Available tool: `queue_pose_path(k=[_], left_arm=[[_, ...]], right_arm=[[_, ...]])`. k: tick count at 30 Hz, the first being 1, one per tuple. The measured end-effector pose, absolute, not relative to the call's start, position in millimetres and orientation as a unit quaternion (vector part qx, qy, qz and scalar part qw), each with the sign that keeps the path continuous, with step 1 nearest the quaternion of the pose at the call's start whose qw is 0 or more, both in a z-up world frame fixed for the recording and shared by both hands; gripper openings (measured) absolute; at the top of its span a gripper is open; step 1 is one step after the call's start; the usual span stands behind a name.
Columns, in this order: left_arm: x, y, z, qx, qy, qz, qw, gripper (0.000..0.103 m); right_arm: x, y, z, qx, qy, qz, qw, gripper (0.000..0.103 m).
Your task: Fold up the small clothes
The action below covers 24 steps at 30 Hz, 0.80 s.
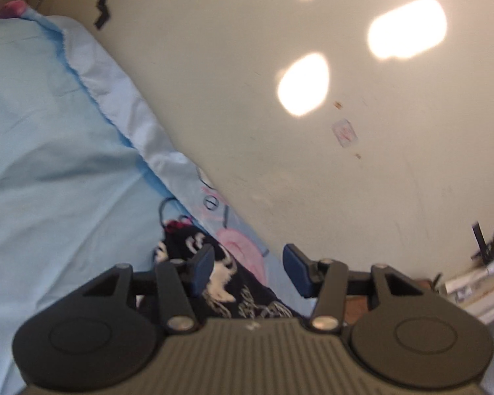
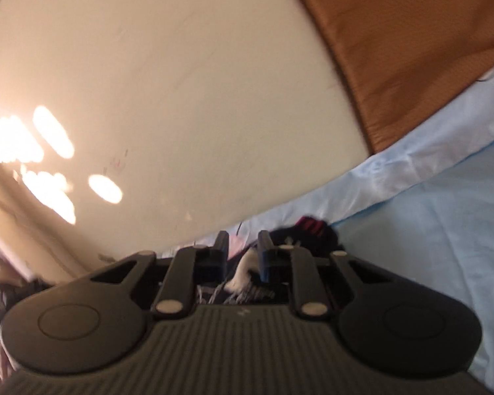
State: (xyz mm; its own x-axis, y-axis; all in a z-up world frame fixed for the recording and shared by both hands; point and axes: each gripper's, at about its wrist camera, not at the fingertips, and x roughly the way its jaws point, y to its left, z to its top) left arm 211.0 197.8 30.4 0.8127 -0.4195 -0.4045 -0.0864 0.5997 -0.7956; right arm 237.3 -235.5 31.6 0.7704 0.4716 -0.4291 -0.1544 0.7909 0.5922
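A small dark garment with a white pattern lies bunched on the light blue sheet near the bed's edge by the wall. My left gripper is open just above it, with the left blue pad over the cloth. The garment also shows in the right wrist view. My right gripper has its jaws narrowly apart, with a bit of the garment's white and dark cloth low between them; whether it grips is unclear.
A cream wall with sunlight patches runs along the bed. A brown headboard cushion is at the upper right. A cartoon-print sheet edge hangs by the wall. Clutter lies on the floor at the right.
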Motion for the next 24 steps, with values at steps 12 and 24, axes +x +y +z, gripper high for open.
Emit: queue_pose_path(k=[12, 24], left_arm=[[219, 90, -1, -0.107, 0.327, -0.030, 0.939, 0.038], [217, 72, -17, -0.060, 0.281, 0.004, 0.958, 0.038]], right_arm=[[289, -179, -19, 0.148, 0.347, 0.135, 0.916, 0.000], [286, -175, -22, 0.139, 0.318, 0.128, 0.929, 0.000]])
